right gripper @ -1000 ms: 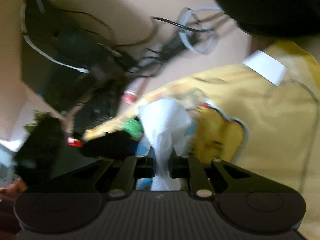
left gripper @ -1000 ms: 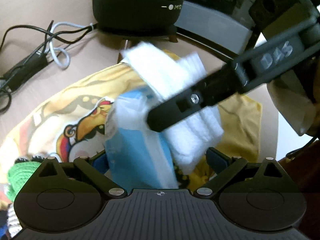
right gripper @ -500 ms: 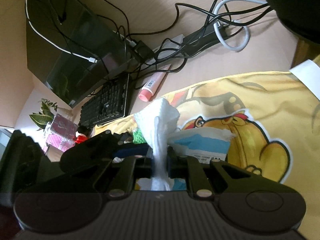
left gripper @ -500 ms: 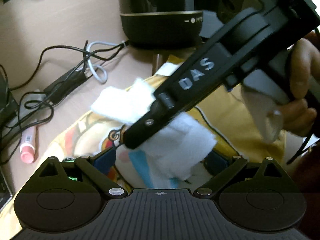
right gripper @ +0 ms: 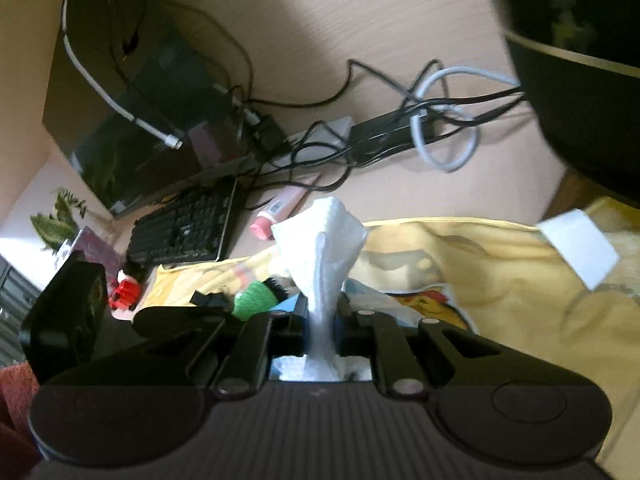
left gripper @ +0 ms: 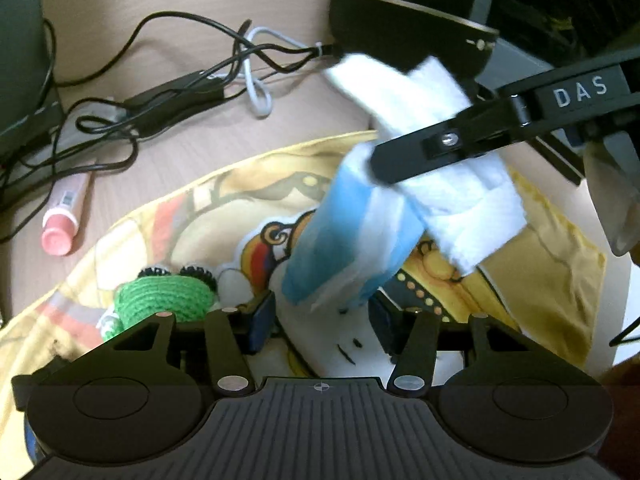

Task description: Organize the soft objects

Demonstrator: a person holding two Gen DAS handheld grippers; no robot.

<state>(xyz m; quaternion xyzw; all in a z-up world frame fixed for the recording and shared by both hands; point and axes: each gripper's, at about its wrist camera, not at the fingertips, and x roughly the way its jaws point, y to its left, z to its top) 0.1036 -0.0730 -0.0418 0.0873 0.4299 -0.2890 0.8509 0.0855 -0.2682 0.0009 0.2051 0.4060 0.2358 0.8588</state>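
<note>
White tissue (right gripper: 324,256) pinched in right gripper (right gripper: 323,316); left gripper (left gripper: 322,318) closing around blue tissue pack (left gripper: 348,240), pads not yet touching, over yellow cloth (left gripper: 192,216)

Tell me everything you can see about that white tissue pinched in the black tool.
The white paper tissue is soft, crinkled and faintly embossed. The shut right gripper squeezes its middle into a narrow waist, so it fans out above the fingers and bunches below. In the left wrist view it looks like a long folded strip hanging above the yellow cartoon-print cloth, its lower end meeting the blue-and-white soft tissue pack.
</note>
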